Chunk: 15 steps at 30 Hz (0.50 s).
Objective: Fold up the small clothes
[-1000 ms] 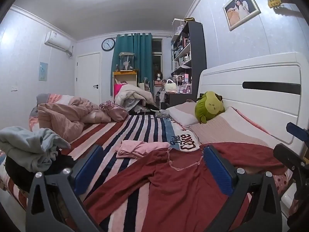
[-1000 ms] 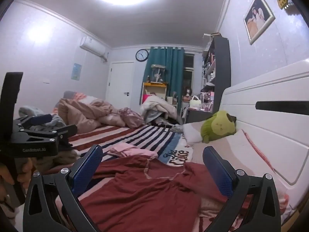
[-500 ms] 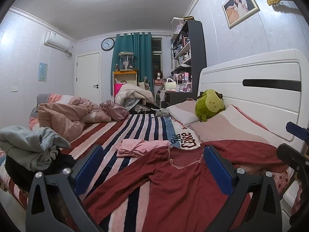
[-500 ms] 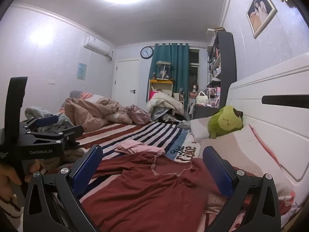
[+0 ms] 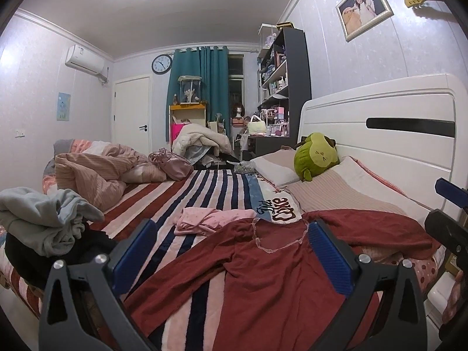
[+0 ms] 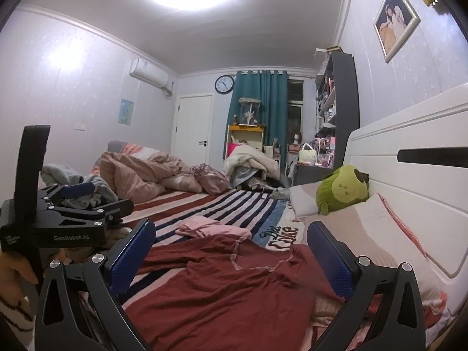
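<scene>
A dark red long-sleeved garment [image 5: 263, 275] [image 6: 231, 286] lies spread on the striped bed cover, neckline towards the pillows. Beyond it rests a small pink garment [image 5: 204, 219] [image 6: 207, 228], loosely bunched. My left gripper [image 5: 231, 251] hovers open above the red garment's near part, nothing between its blue pads. My right gripper [image 6: 231, 251] is open too, over the same garment from the headboard side. In the right wrist view the left gripper [image 6: 84, 196] shows at the left edge, held by a hand [image 6: 14, 266].
A pile of grey and dark clothes [image 5: 44, 228] sits at the bed's left edge. A pink duvet [image 5: 96, 172], pillows [image 5: 345, 193] and a green plush toy [image 5: 316, 155] lie further back. The white headboard [image 5: 395, 134] bounds the right side.
Both views have shifted slightly, with the red garment sitting a little lower and closer in frame. Neither gripper has changed its opening. The clothes have not moved.
</scene>
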Each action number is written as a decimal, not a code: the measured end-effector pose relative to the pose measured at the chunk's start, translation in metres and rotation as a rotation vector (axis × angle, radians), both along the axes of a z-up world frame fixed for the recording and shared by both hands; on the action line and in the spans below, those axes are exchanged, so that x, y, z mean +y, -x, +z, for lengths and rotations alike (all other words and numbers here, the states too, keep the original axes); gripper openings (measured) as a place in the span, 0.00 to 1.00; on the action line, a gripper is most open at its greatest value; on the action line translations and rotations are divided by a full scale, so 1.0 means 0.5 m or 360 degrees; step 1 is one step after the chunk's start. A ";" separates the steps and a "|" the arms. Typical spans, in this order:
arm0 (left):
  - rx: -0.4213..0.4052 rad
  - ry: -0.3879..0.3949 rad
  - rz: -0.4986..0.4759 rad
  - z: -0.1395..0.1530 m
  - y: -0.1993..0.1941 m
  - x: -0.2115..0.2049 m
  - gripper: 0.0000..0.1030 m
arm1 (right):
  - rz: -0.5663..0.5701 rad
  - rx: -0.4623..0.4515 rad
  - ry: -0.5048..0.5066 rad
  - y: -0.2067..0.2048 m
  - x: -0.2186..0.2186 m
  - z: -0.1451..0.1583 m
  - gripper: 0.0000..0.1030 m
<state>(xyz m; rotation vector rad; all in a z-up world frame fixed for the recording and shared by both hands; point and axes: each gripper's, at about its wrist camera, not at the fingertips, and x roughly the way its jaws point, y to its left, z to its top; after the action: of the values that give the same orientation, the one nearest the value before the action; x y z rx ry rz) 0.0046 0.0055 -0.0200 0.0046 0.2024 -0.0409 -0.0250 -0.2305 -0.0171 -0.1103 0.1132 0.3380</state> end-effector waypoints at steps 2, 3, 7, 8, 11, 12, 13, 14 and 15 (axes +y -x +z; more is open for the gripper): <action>-0.0002 -0.0001 0.0001 0.000 0.000 -0.002 0.99 | 0.0009 -0.0005 -0.0003 0.003 0.002 0.000 1.00; -0.0004 -0.0002 0.0003 -0.001 -0.002 -0.001 0.99 | 0.0018 -0.0007 -0.0009 0.003 0.002 0.003 1.00; 0.0003 -0.0001 0.0015 -0.005 -0.006 0.004 0.99 | 0.0037 -0.0014 -0.0014 0.004 0.003 0.003 1.00; 0.0002 -0.0001 0.0016 -0.005 -0.003 0.002 0.99 | 0.0038 -0.0014 -0.0016 0.003 0.000 0.003 1.00; 0.0002 0.0002 0.0021 -0.007 -0.003 0.003 0.99 | 0.0043 -0.0013 -0.0024 0.004 0.002 0.002 1.00; 0.0003 0.0004 0.0023 -0.008 -0.004 0.005 0.99 | 0.0049 -0.0009 -0.0031 0.004 0.002 0.002 1.00; 0.0003 0.0003 0.0024 -0.008 -0.004 0.003 0.99 | 0.0051 -0.0006 -0.0033 0.004 0.003 0.003 1.00; 0.0004 0.0003 0.0023 -0.008 -0.004 0.003 0.99 | 0.0048 -0.0007 -0.0030 0.005 0.005 0.001 1.00; 0.0004 0.0004 0.0025 -0.008 -0.004 0.003 0.99 | 0.0047 -0.0006 -0.0028 0.005 0.006 0.000 1.00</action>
<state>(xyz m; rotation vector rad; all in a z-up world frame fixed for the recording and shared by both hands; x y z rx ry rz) 0.0064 0.0072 -0.0242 0.0007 0.2050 -0.0256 -0.0278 -0.2277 -0.0170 -0.0949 0.1048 0.3681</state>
